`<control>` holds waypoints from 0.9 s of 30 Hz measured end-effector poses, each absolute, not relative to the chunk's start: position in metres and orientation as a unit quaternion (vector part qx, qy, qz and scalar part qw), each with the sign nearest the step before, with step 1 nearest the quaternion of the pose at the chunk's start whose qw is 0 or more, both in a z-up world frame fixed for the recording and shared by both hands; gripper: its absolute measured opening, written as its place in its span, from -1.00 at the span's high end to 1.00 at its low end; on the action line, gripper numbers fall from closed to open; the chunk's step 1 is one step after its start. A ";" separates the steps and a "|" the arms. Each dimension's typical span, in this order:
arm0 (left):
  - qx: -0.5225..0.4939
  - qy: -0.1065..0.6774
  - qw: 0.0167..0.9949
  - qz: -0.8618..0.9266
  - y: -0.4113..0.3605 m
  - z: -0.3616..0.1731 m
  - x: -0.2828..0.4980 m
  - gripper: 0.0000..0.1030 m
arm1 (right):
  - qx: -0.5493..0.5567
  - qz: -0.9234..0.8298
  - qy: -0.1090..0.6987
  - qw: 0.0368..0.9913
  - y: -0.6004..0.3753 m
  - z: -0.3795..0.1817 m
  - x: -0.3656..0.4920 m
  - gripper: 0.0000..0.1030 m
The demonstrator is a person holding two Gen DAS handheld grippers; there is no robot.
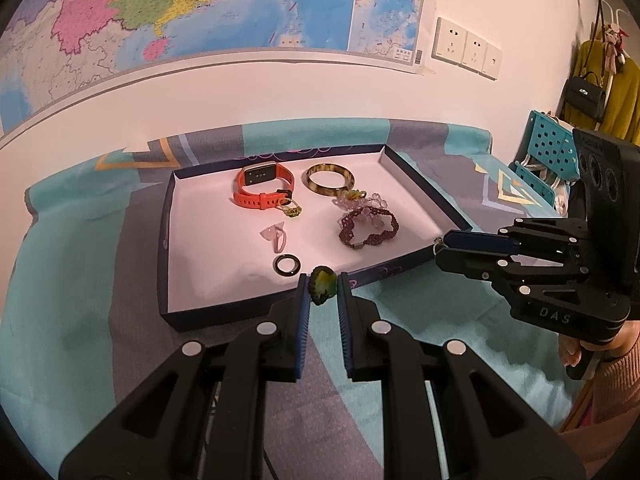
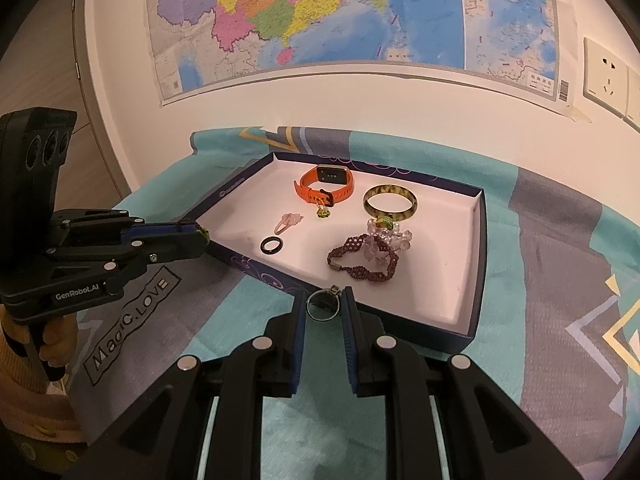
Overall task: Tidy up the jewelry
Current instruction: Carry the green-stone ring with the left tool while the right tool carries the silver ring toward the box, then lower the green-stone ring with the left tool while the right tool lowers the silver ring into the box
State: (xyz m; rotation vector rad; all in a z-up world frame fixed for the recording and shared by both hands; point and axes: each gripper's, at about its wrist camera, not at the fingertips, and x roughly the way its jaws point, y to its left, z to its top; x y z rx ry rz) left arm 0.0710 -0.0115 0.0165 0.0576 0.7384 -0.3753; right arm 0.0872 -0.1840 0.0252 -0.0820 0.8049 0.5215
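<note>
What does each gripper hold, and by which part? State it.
The left gripper pinches a green-yellow stone ornament by its two side edges. The right gripper clamps a thin silver metal ring across the outer sides of its band.

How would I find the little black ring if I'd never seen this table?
Look for the shallow box with dark blue walls on the teal cloth. Inside it, near the front wall, below the pale pink piece, lies the black ring. It is the only plain, dark, small circle there; the yellowish bangle is much bigger.
</note>
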 end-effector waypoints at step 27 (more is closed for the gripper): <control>0.026 0.355 0.919 -0.170 -0.009 0.019 0.097 0.73 | -0.042 0.248 0.386 0.887 -0.178 0.025 0.109 0.69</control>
